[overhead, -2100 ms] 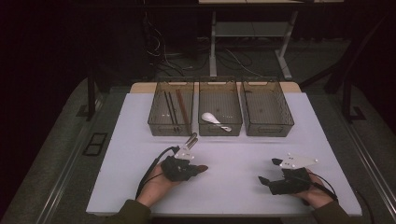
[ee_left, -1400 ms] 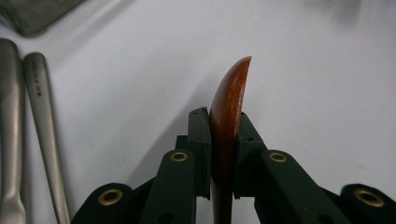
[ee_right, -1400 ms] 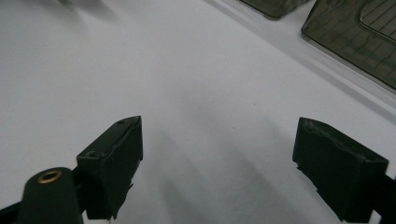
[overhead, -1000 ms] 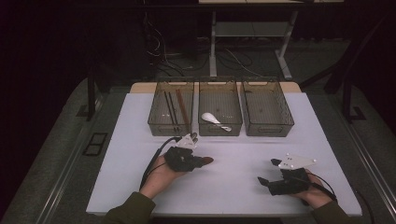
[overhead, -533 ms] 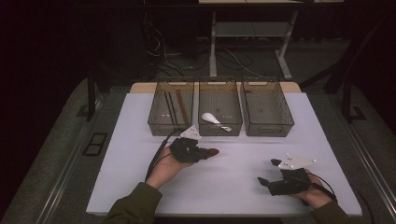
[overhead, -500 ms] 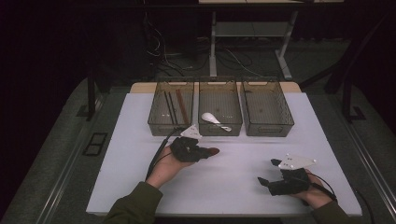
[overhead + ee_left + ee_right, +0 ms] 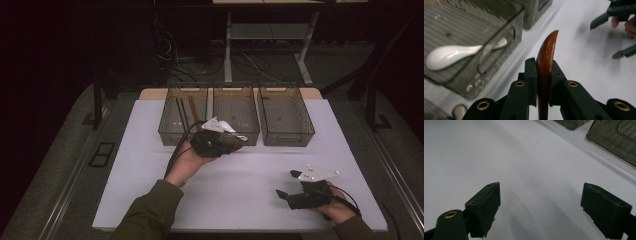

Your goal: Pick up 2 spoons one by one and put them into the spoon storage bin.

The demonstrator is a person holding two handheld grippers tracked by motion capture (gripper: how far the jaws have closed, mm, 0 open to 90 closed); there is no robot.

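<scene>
My left gripper (image 7: 543, 75) is shut on a brown wooden utensil (image 7: 546, 50) whose curved tip sticks out past the jaws. In the high view the left gripper (image 7: 231, 145) hovers at the front wall of the middle bin (image 7: 235, 100). A white ceramic spoon (image 7: 451, 53) lies inside that bin, just left of the jaws. My right gripper (image 7: 287, 184) rests near the table's front right, open, nothing between its jaws. In its own view the right gripper (image 7: 540, 212) stands wide apart over the bare white tabletop (image 7: 524, 157).
Three smoky clear bins stand in a row at the back of the table. The left bin (image 7: 172, 131) holds brown sticks (image 7: 192, 107); the right bin (image 7: 286, 135) looks bare. A dark floor with cables (image 7: 175, 55) surrounds the table.
The left gripper has carried the wooden utensil forward and to the right, from mid-table up to the middle bin's front wall. The right gripper has stayed put.
</scene>
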